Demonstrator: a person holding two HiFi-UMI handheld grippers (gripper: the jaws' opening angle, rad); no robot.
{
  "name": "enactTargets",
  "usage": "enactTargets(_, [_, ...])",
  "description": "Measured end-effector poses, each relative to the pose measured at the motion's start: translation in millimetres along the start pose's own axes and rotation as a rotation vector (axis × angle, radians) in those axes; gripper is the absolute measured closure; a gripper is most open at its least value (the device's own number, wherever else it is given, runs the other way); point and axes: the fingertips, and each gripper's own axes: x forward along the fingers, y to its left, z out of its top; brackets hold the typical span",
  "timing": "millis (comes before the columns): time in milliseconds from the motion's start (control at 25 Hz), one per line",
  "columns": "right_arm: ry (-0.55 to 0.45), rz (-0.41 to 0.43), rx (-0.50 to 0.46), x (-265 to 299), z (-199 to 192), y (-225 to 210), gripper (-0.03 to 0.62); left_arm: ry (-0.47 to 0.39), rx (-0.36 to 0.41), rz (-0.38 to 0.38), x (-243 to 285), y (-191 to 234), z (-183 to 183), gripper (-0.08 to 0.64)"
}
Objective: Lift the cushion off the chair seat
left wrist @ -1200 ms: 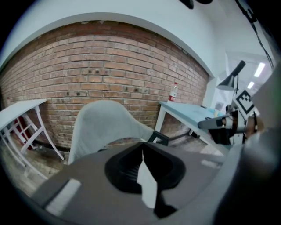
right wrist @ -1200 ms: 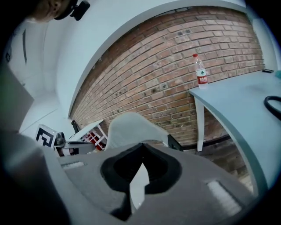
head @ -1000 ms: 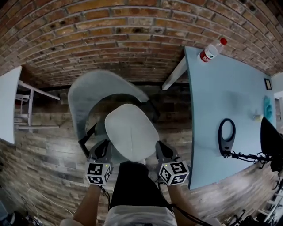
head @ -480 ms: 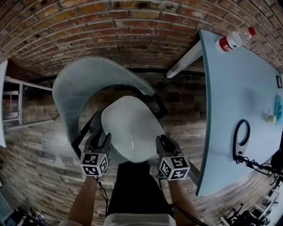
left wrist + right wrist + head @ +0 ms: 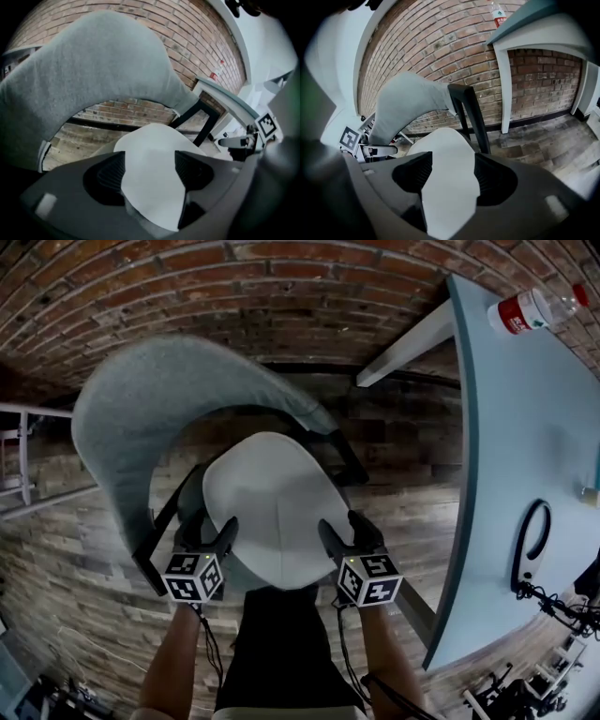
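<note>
A white oval cushion [image 5: 272,507] lies over the seat of a chair with a curved grey backrest [image 5: 141,409]. My left gripper [image 5: 208,526] is at the cushion's near left edge and my right gripper [image 5: 342,524] at its near right edge. Both sets of jaws are opening. In the left gripper view the cushion [image 5: 154,178] sits in the gap of that gripper [image 5: 150,171], with its pads standing off it. The right gripper view shows the same: the cushion [image 5: 447,173] lies between the spread jaws of that gripper [image 5: 452,176].
A pale blue table [image 5: 525,427] runs along the right, with a plastic bottle [image 5: 530,307] and a black cable loop [image 5: 532,540] on it. The chair's black frame [image 5: 342,460] shows behind the cushion. A brick wall is beyond, and a white frame [image 5: 14,456] stands at the far left.
Both grippers have come down with the cushion toward the chair seat. Their jaws have gone from shut on the cushion's edges to spread apart.
</note>
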Motion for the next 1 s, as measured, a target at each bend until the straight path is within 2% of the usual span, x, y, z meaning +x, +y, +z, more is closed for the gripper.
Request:
enactTargets(200, [0.052, 0.004, -0.014, 32, -17, -17, 0.257, 0.013, -0.095, 0.01, 23, 13, -16, 0.178])
enactTargets(240, [0.06, -0.001, -0.019, 38, -19, -20, 0.246, 0.013, -0.104, 0.01, 26, 14, -18, 0.161])
enactTargets(280, [0.067, -0.006, -0.025, 44, -21, -22, 0.208, 0.016, -0.107, 0.011, 29, 16, -21, 0.147])
enactTargets(400, [0.093, 0.0, -0.03, 56, -28, -23, 0.177, 0.035, -0.115, 0.016, 35, 21, -30, 0.124])
enactTargets(760, [0.212, -0.009, -0.079, 77, -58, -39, 0.167, 0.114, -0.227, 0.025, 54, 37, -55, 0.118])
enactTargets(1000, [0.234, 0.049, -0.056, 80, -60, -35, 0.169, 0.121, -0.214, 0.015, 56, 33, -57, 0.118])
